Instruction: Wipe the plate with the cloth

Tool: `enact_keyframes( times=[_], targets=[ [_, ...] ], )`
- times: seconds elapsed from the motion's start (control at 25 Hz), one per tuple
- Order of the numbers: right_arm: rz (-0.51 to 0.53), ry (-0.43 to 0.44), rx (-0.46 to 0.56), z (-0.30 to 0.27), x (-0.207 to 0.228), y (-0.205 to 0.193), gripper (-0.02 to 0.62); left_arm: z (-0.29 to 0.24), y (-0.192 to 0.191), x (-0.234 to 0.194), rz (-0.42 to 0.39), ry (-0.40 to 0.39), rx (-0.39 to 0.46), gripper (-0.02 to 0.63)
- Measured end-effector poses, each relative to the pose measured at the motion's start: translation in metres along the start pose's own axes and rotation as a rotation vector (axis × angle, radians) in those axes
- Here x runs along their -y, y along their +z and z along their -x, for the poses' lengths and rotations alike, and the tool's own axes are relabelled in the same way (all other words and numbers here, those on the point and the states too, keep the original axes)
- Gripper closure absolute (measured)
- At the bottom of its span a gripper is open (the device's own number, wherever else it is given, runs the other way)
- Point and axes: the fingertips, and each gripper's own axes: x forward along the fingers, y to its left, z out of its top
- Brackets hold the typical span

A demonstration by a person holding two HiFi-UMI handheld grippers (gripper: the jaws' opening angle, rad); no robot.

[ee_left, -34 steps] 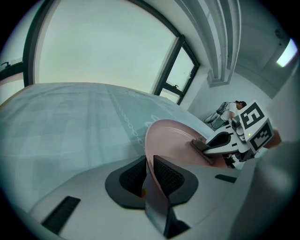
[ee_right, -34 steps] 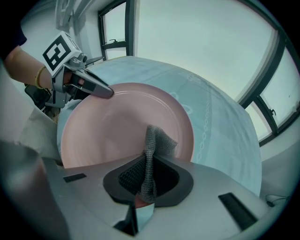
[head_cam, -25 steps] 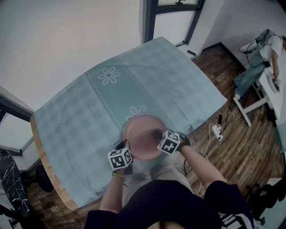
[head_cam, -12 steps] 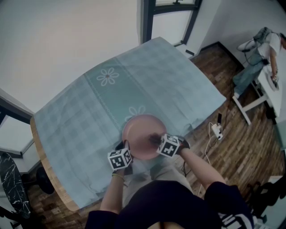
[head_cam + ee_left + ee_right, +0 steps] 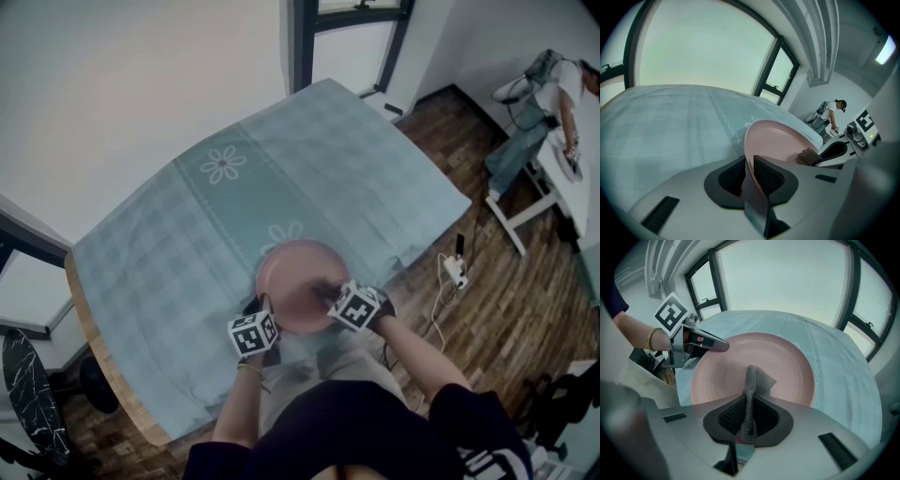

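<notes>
Pink plate (image 5: 298, 281) at near edge of checked tablecloth (image 5: 187, 244), rim pinched by left gripper (image 5: 749, 164). Right gripper (image 5: 747, 413) clamps grey cloth (image 5: 753, 379) over plate's inner face. Wiping likely underway; share already cleaned unclear.

Dark short-sleeved top (image 5: 356, 427), gold bangle (image 5: 650, 339)
</notes>
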Motion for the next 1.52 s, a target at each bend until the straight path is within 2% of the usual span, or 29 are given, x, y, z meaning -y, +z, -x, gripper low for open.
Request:
enact_keyframes(
  times=[0.16, 0.28, 0.36, 0.6, 0.84, 1.24, 1.52],
  targets=[
    [-0.019, -0.041, 0.094, 0.016, -0.008, 0.013, 0.561, 0.000, -0.001, 0.005, -0.035, 0.001, 0.007, 0.533],
    [-0.034, -0.057, 0.143, 0.025, -0.019, 0.019, 0.561, 0.003, 0.000, 0.008, -0.041, -0.004, 0.013, 0.480],
    [-0.056, -0.069, 0.177, 0.033, -0.026, 0.023, 0.561, 0.007, 0.000, 0.007, -0.040, -0.001, 0.018, 0.468],
    [-0.176, -0.087, 0.279, 0.056, -0.039, 0.026, 0.561, 0.020, -0.001, 0.007, -0.023, -0.004, 0.034, 0.445],
    [-0.271, -0.124, 0.335, 0.069, -0.044, 0.018, 0.561, 0.039, -0.007, 0.020, -0.082, -0.015, 0.063, 0.413],
    [-0.339, -0.180, 0.450, 0.098, -0.063, 0.011, 0.561, 0.089, -0.020, 0.071, -0.163, -0.114, 0.119, 0.408],
    [-0.362, -0.156, 0.510, 0.120, -0.084, 0.004, 0.561, 0.125, -0.019, 0.113, -0.165, -0.208, 0.169, 0.413]
  ],
)
